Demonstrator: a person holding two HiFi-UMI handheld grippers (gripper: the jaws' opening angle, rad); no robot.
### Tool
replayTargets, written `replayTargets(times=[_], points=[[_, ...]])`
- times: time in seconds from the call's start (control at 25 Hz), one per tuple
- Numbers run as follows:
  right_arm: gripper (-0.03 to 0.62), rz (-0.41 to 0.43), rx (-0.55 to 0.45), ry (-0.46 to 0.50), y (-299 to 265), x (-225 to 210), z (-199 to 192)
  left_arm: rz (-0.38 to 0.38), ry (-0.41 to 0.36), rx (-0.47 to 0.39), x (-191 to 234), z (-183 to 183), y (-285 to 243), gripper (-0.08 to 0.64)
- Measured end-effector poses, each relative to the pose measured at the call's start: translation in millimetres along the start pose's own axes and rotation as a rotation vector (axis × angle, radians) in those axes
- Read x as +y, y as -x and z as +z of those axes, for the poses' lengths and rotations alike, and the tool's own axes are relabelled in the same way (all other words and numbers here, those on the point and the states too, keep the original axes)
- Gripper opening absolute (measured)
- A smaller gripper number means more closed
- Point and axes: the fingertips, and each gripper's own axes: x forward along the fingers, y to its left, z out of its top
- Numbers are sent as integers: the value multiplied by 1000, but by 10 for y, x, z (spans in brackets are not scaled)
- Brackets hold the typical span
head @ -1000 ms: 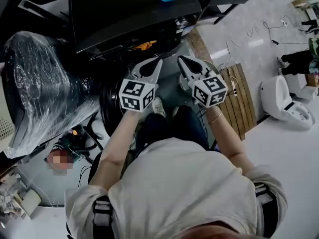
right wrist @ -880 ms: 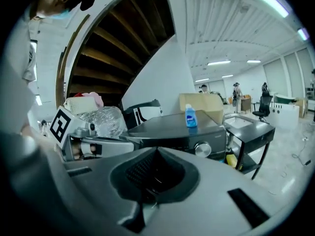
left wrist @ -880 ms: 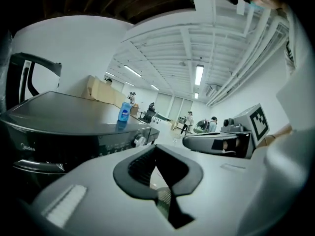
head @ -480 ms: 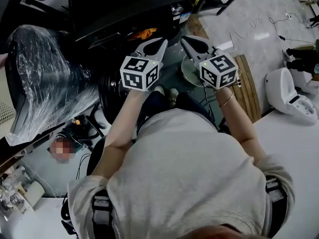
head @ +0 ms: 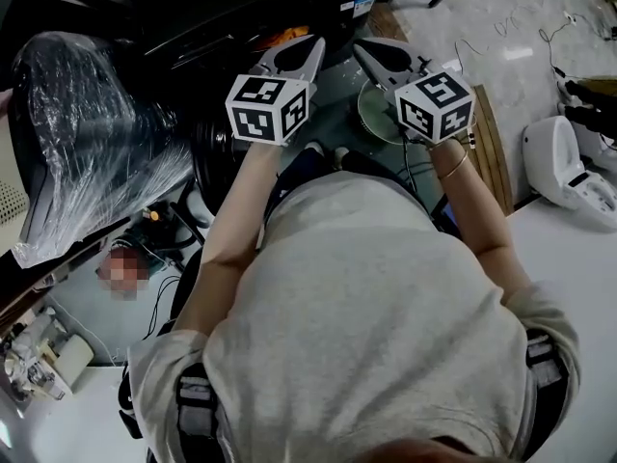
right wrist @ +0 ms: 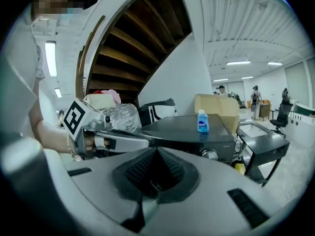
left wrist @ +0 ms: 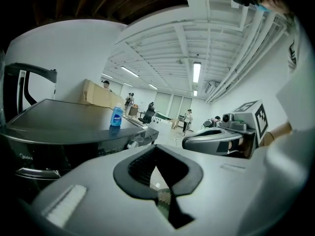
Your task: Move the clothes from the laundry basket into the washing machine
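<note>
The dark grey washing machine (head: 231,3) fills the top of the head view, and its flat lid (left wrist: 59,119) (right wrist: 192,127) shows in both gripper views. My left gripper (head: 307,48) (left wrist: 156,150) is held in the air in front of the machine, jaws shut with nothing between them. Beside it my right gripper (head: 366,50) (right wrist: 157,152) is raised the same way, shut and empty. Each gripper sees the other: the right gripper (left wrist: 216,139), the left gripper (right wrist: 118,142). No clothes are clearly in view. Whether the dark round thing (head: 207,162) under the left gripper is the basket I cannot tell.
A blue bottle (left wrist: 116,116) (right wrist: 202,121) stands on the machine's lid. A big plastic-wrapped bundle (head: 87,133) (right wrist: 120,116) sits left of the machine. A pale round disc (head: 374,114) lies under the right gripper. A white device (head: 574,172) and a wooden pallet (head: 487,152) are at right.
Both grippers have risen in front of the machine, still shut and empty. The head view has shifted, so the blue bottle has left its top edge.
</note>
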Motion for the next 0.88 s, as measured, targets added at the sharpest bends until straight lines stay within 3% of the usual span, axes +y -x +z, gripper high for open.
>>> replayTargets(times=[0.36,0.68,0.88], points=[[8,61,80,86,-8,145,-23,-19,22,23,-73,-176,2,9],[8,44,144,175,127,145,-71,-40,58,32,-146,-233,7,9],[8,20,152,182,199,103,-83,-61,36,31,-200,-183,22,9]])
